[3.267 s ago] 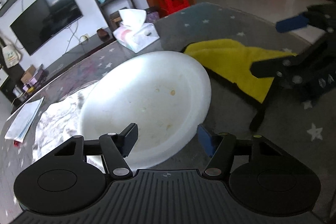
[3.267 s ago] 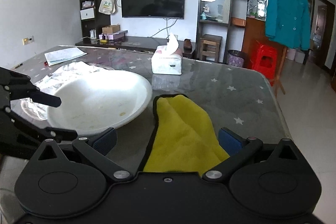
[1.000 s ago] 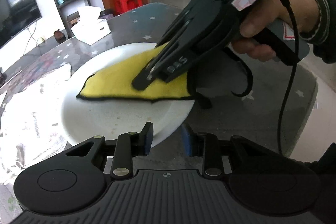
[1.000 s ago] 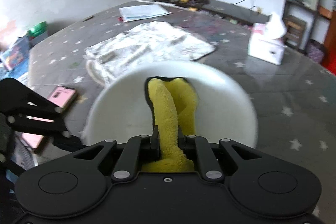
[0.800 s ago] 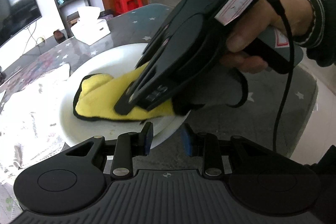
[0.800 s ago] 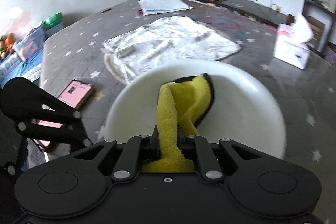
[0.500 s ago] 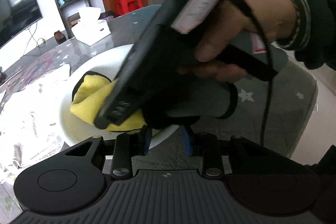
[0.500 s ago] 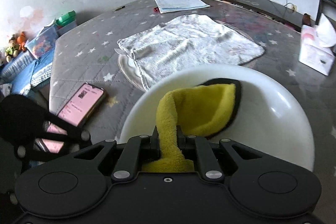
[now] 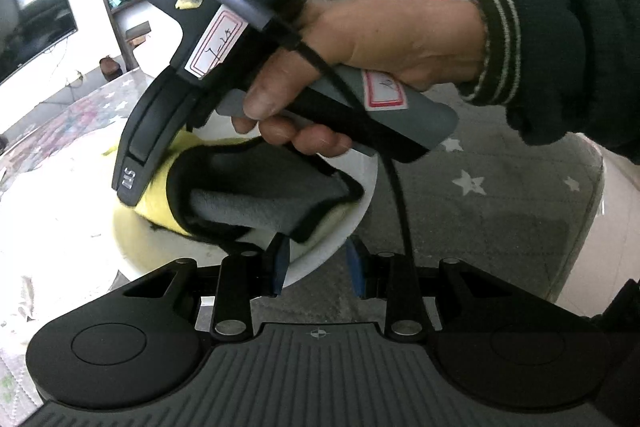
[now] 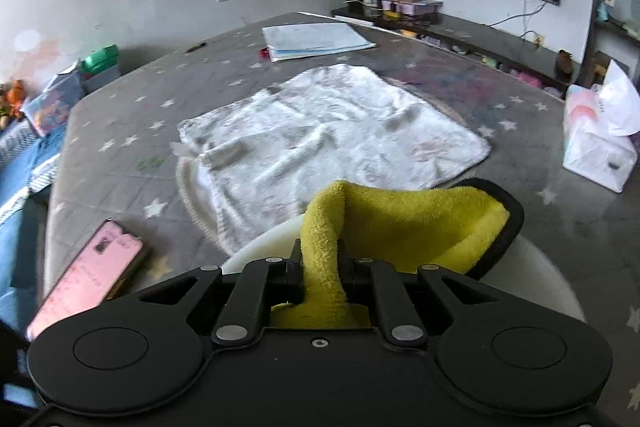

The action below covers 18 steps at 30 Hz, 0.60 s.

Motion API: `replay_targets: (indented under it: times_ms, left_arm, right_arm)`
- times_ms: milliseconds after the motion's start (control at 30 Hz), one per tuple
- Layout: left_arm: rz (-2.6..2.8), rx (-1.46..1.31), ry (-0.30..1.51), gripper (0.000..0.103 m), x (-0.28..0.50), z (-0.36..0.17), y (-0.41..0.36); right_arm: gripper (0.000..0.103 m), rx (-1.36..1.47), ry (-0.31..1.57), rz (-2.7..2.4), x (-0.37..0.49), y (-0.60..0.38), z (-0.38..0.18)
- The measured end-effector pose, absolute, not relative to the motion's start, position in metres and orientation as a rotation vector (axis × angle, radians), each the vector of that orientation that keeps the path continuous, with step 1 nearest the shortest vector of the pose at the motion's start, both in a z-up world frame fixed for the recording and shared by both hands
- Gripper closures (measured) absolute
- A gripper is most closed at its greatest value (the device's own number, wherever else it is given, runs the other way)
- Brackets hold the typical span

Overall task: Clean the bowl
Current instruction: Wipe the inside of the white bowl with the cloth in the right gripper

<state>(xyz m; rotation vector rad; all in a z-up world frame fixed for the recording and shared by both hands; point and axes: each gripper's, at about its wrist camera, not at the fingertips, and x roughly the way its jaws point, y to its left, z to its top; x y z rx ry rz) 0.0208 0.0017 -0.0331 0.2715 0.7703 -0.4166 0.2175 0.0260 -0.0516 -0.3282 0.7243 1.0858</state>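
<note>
Clamping a fold of the yellow cloth hard between its jaws, my right tool has the cloth bunched down inside the white bowl, so the step in hand looks like wiping the bowl's inner wall. My left tool sits at the bowl's near rim, one blue pad inside the lip and one outside, jaws narrowed on it; I read that as a steadying grip on the rim, though I cannot see for sure that both pads press. To wipe well I would keep the cloth flat against the bowl's curve, sweep in arcs across its floor, and hold the rim firm so the bowl does not skate on the worktop. My right hand and its cable hang over the bowl, close to the left tool, so strokes toward that rim need care. Beyond the bowl lies a white towel, touching or just beside its far edge; a pink phone lies near the bowl's left side and a tissue box well off to its right, with bare worktop between.
</note>
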Motion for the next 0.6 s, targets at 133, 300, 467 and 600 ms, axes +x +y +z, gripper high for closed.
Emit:
replay_targets:
  times_ms: [133,300,467,600]
  left_arm:
    - [-0.416,0.267,0.77,0.072,0.026,-0.033,0.001]
    - [-0.41,0.269,0.77,0.072,0.03,-0.034,0.004]
    - [-0.398,0.269,0.772,0.07,0.037,-0.034,0.003]
    - [-0.383,0.264,0.774,0.07,0.028,-0.037,0.009]
  right_arm:
    - [0.09,-0.373,0.688,1.01,0.226,0.021,-0.056]
    - [0.09,-0.405,0.675,0.928,0.236,0.007,-0.058]
    - [0.09,-0.438,0.681,0.87,0.239,-0.013,-0.059]
    - [0.09,-0.462,0.691,0.845,0.236,-0.028,-0.059]
